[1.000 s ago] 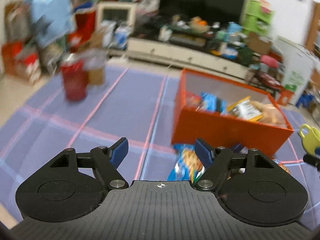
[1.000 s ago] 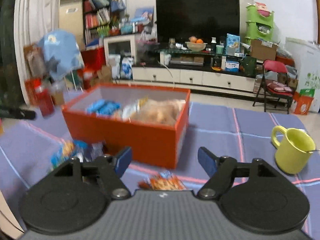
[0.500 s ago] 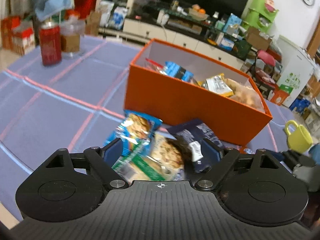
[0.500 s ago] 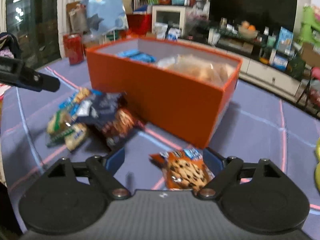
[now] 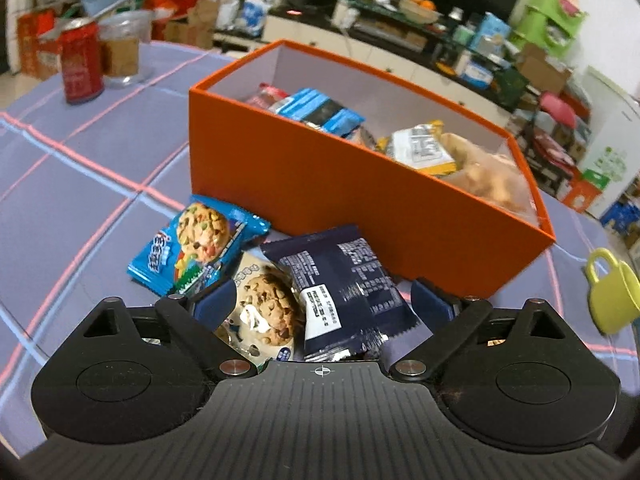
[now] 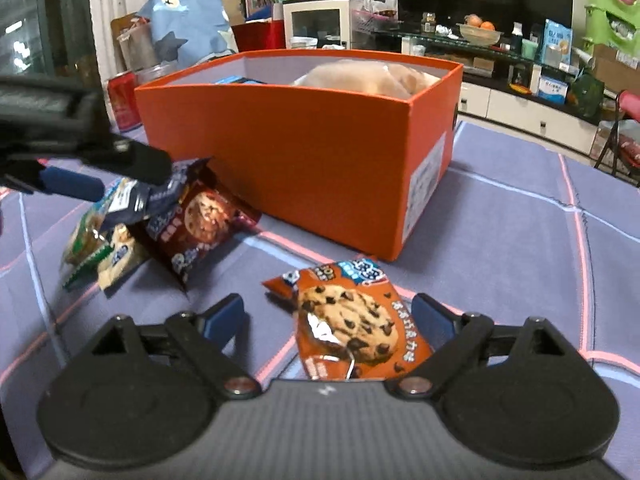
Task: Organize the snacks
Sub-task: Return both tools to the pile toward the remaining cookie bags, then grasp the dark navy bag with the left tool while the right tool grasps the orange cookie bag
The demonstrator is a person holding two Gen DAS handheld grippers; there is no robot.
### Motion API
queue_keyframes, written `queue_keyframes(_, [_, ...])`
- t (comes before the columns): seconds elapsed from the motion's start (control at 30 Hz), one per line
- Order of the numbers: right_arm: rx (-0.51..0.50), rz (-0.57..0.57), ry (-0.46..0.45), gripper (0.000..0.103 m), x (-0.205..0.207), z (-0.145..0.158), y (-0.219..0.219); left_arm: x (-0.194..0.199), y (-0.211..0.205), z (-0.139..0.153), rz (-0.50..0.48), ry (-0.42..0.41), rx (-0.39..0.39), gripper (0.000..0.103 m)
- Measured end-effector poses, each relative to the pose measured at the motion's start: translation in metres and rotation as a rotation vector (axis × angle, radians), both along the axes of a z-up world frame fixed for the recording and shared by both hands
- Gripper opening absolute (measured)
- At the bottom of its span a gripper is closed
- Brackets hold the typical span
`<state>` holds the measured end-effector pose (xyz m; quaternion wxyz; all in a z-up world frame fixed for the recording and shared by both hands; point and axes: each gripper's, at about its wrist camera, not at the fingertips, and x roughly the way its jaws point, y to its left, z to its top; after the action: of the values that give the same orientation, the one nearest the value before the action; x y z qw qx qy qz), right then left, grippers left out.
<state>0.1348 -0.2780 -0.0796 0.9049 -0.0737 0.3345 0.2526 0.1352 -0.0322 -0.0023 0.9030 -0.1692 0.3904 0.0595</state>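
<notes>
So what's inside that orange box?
Inside the orange box: blue packets, a yellow-edged packet and a clear bag of pale snacks. Anything beneath them is covered.

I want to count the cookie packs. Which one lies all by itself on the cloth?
The orange chocolate-chip cookie pack, alone in front of the orange box's corner. The other packs overlap in a heap farther left.

Left gripper angled down, jaws opening; right gripper angled down, jaws opening.
</notes>
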Motion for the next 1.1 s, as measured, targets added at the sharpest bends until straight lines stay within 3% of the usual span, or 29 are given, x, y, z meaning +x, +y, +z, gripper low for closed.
queue_keyframes(0.07, [-0.012, -0.008, -0.016, 0.093, -0.003, -0.002, 0.001, 0.007, 0.0, -0.004, 0.007, 0.003, -0.026, 0.075])
queue_keyframes(0.13, [-0.01, -0.024, -0.018, 0.092, -0.004, -0.002, 0.002, 0.014, -0.001, -0.008, -0.007, 0.007, -0.029, 0.058])
queue_keyframes(0.17, [-0.011, -0.03, -0.012, 0.091, -0.004, -0.001, 0.002, 0.016, -0.001, -0.011, -0.016, 0.022, -0.032, 0.042])
queue_keyframes(0.2, [-0.014, -0.035, -0.005, 0.089, -0.004, -0.001, 0.002, 0.017, 0.0, -0.014, -0.026, 0.041, -0.044, 0.035])
queue_keyframes(0.33, [-0.001, -0.061, 0.032, 0.077, -0.005, 0.005, -0.003, 0.013, 0.003, -0.014, -0.057, 0.035, -0.038, 0.032])
queue_keyframes(0.7, [-0.014, -0.179, 0.049, 0.076, -0.005, 0.007, 0.01, 0.005, 0.006, -0.016, -0.167, 0.013, 0.03, 0.031])
queue_keyframes(0.73, [-0.017, -0.188, 0.054, 0.073, -0.004, 0.007, 0.011, 0.005, 0.007, -0.015, -0.177, 0.017, 0.034, 0.03])
queue_keyframes(0.8, [-0.032, -0.188, 0.066, 0.056, -0.004, 0.009, 0.013, 0.003, 0.008, -0.015, -0.195, 0.018, 0.046, 0.025])
queue_keyframes(0.83, [-0.04, -0.192, 0.071, 0.054, -0.005, 0.011, 0.014, 0.002, 0.009, -0.015, -0.207, 0.019, 0.052, 0.024])
queue_keyframes(0.97, [-0.055, -0.208, 0.108, 0.053, -0.016, 0.015, 0.02, -0.002, 0.012, -0.01, -0.242, 0.021, 0.058, 0.019])
queue_keyframes(1.1, [-0.079, -0.234, 0.114, 0.052, -0.031, 0.016, 0.028, -0.013, 0.013, 0.006, -0.262, -0.041, 0.145, 0.018])
